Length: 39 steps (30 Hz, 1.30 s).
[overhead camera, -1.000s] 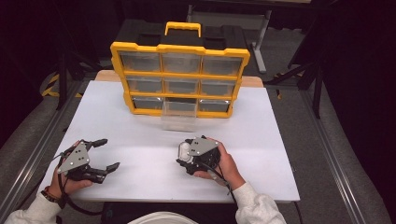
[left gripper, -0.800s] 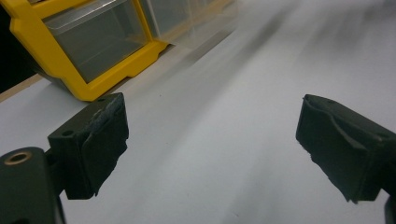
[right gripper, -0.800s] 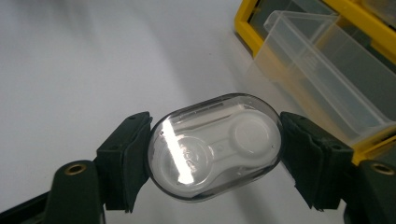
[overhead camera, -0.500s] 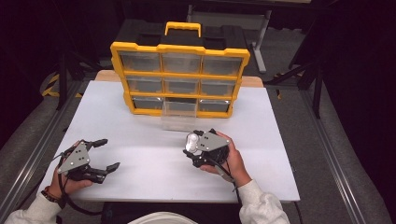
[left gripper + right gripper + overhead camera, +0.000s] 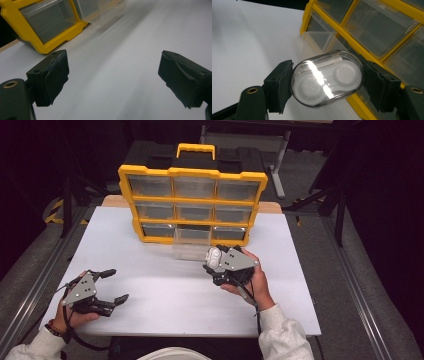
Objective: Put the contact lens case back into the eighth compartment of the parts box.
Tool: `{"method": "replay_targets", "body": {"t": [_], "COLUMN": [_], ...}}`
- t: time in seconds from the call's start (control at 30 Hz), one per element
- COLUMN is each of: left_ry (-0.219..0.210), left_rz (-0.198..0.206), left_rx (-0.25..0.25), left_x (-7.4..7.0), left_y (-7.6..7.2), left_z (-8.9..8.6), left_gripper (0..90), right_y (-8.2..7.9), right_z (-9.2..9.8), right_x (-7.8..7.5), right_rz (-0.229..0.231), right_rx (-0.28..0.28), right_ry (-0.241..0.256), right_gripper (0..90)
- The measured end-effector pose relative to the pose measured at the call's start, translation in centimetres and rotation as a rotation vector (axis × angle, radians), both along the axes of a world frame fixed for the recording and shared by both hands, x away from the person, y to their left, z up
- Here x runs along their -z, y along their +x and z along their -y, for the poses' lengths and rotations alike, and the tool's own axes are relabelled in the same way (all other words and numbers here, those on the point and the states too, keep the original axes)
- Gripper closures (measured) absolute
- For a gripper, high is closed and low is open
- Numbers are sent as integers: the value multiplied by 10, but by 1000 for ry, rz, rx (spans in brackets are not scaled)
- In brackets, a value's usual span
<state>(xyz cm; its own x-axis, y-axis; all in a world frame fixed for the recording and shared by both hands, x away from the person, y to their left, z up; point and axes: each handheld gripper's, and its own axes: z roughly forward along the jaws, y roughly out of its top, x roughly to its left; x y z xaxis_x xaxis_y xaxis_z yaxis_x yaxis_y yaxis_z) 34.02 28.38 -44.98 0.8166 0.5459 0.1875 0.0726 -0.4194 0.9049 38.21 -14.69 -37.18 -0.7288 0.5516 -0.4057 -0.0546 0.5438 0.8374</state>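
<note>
A clear oval contact lens case (image 5: 327, 78), with two round white wells under its glossy lid, sits clamped end to end between the two black jaws of the right gripper (image 5: 327, 82); one jaw presses its end at 9 o'clock and the other its end at 3 o'clock in the right gripper view. In the high view the case (image 5: 215, 257) shows as a pale oval at the front of that gripper (image 5: 216, 262), held above the white table (image 5: 165, 290) just in front of a clear drawer (image 5: 191, 249) that juts out of the bottom row, middle column, of the yellow organizer (image 5: 192, 202). From the case, the pulled-out drawer lies at about 11 o'clock in the high view, near but not touching as far as can be told. The right hand (image 5: 252, 280) wraps the gripper from 4 o'clock. The organizer stands upright at the far side of the table, at 12 o'clock, with a yellow carry handle (image 5: 196, 149) on top. Well apart, at 8 o'clock from the case, the left gripper (image 5: 112, 286) rests low over the table in the left hand (image 5: 75, 312), its jaws spread wide with nothing between them; the left gripper view shows bare white tabletop in the gap (image 5: 113, 80) and a corner of the organizer (image 5: 47, 27) at 11 o'clock.
</note>
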Motion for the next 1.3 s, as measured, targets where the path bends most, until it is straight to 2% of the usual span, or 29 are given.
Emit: {"method": "replay_targets", "body": {"t": [0.17, 0.33, 0.77, 1.07, 1.3], "left_ry": [0, 9, 1, 3, 5], "left_rz": [0, 2, -2, -2, -2], "left_rx": [1, 2, 5, 6, 7], "left_x": [0, 0, 0, 0, 0], "left_y": [-1, 0, 0, 0, 1], "left_z": [0, 0, 0, 0, 0], "left_gripper": [108, 108, 108, 108, 108], "right_y": [4, 14, 38, 59, 66], "right_z": [-1, -2, -17, -23, -28], "right_x": [-8, -14, -20, -13, -9], "right_rz": [23, 40, 57, 19, 4], "right_rx": [10, 32, 68, 98, 109], "right_ry": [12, 48, 66, 121, 114], "right_gripper": [286, 286, 285, 285, 285]}}
